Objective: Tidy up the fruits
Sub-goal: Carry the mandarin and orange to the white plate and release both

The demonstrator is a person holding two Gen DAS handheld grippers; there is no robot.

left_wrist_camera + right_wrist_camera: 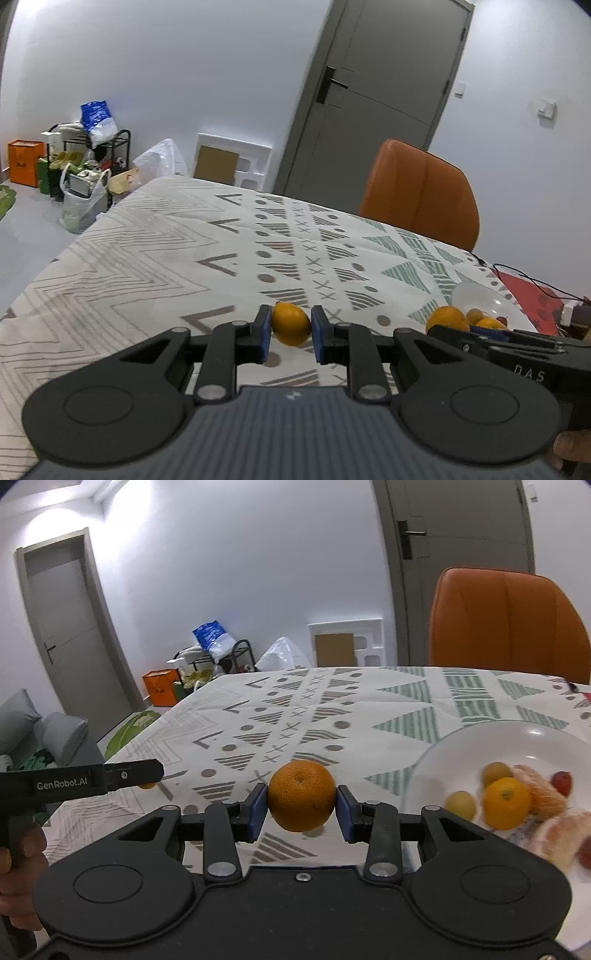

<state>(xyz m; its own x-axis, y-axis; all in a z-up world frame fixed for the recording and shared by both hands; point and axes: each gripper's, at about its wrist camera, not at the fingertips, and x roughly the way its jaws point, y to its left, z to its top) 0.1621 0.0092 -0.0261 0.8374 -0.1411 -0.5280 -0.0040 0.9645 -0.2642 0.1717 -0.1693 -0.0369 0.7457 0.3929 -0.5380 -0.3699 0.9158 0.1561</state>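
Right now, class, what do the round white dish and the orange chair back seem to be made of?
Round white dish: likely glazed ceramic, perhaps melamine; smooth and glossy, with a bright highlight. Orange chair back: probably leather or faux leather; a soft sheen and a stitched centre seam.

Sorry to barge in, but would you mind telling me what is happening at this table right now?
A person is sorting fruit with a handheld claw in each hand. The left claw is shut on a small oval yellow-orange fruit, and the right claw is shut on a larger round orange; both fruits are held above the patterned tablecloth. To the right, a white bowl already holds several fruits, among them another orange. Neither held fruit is in the bowl yet.
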